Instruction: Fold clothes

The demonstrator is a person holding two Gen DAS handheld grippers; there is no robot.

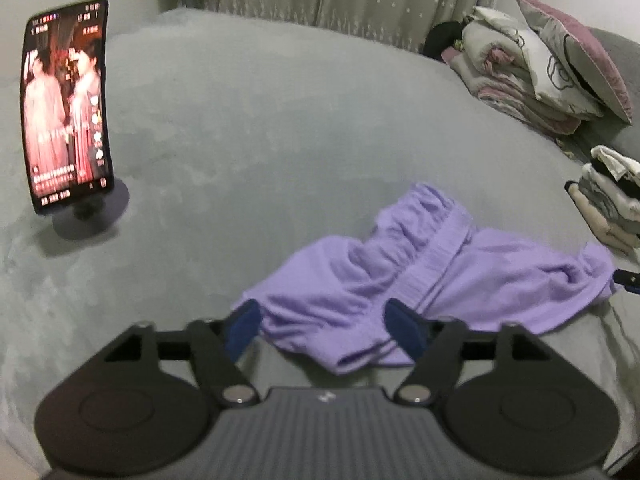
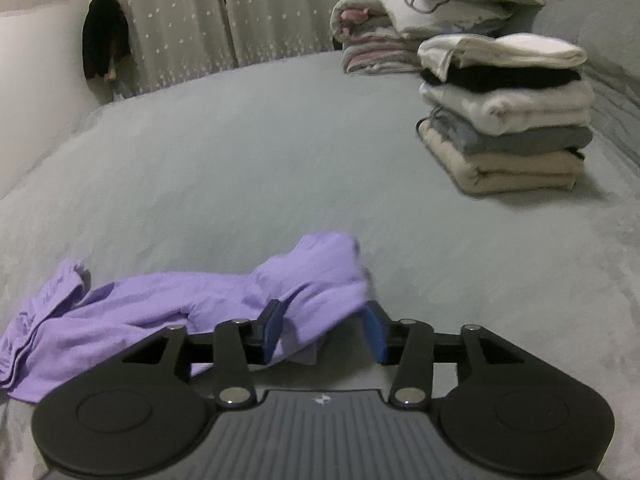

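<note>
A crumpled purple garment (image 1: 424,276) with an elastic waistband lies on the grey bed (image 1: 248,128). My left gripper (image 1: 324,328) is open, its blue pads on either side of the garment's near hem. In the right wrist view the same purple garment (image 2: 168,304) stretches to the left. My right gripper (image 2: 324,332) is open around a raised end of the cloth; the fabric lies between the pads and touches the left one. The tip of the right gripper shows at the far right edge of the left wrist view (image 1: 628,280).
A phone on a round stand (image 1: 66,108) plays video at the left of the bed. A stack of folded clothes (image 2: 508,116) sits at the right. Folded bedding and pillows (image 2: 416,12) lie behind it, near the curtains (image 2: 224,12). A dark garment (image 2: 105,42) hangs by the wall.
</note>
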